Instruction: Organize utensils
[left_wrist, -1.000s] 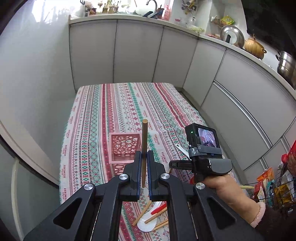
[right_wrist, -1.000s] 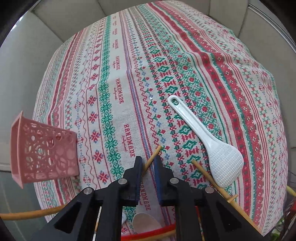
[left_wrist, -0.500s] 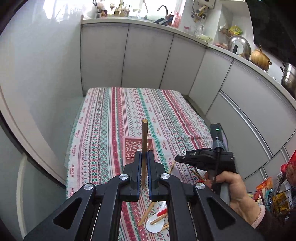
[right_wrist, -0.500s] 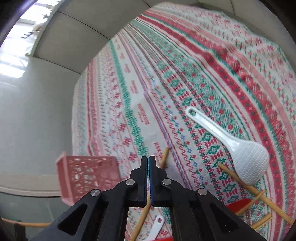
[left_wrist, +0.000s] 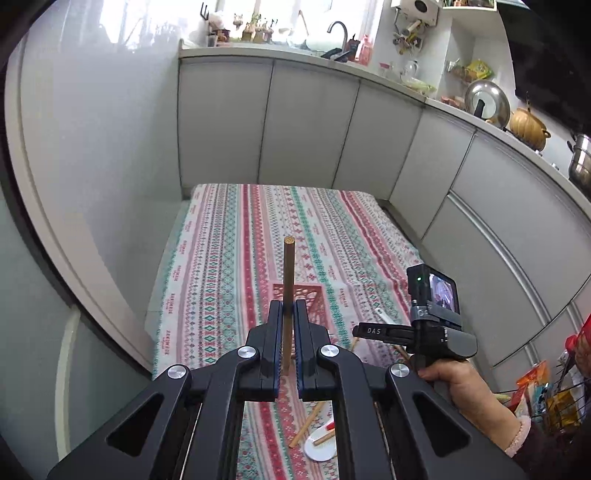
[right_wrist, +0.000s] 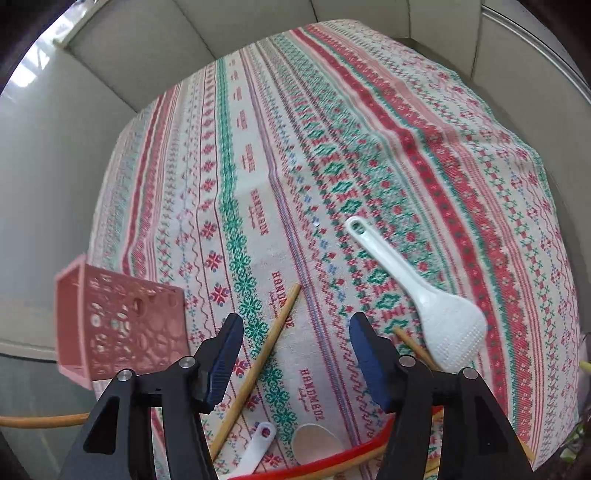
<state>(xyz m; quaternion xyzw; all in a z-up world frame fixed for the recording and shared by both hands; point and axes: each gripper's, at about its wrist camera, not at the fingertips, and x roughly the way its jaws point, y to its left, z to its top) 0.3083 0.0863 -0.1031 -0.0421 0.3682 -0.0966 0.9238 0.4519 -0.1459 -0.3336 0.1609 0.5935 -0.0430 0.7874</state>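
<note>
Chopstick upright between left fingers

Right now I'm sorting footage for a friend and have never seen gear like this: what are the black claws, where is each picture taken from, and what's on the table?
No robot here: a person holds a hand-operated gripper in each hand, each with a camera looking along its jaws.

The left camera's picture shows the left gripper shut on an upright chopstick, above a pink basket. To its right, a hand holds the right gripper.

The right camera's picture looks down at the striped tablecloth. The right gripper's jaws are opening, gripping nothing; a loose chopstick lies on the cloth below them. Also there: the pink basket, a white rice paddle, more chopsticks and spoons near the bottom edge.
</note>
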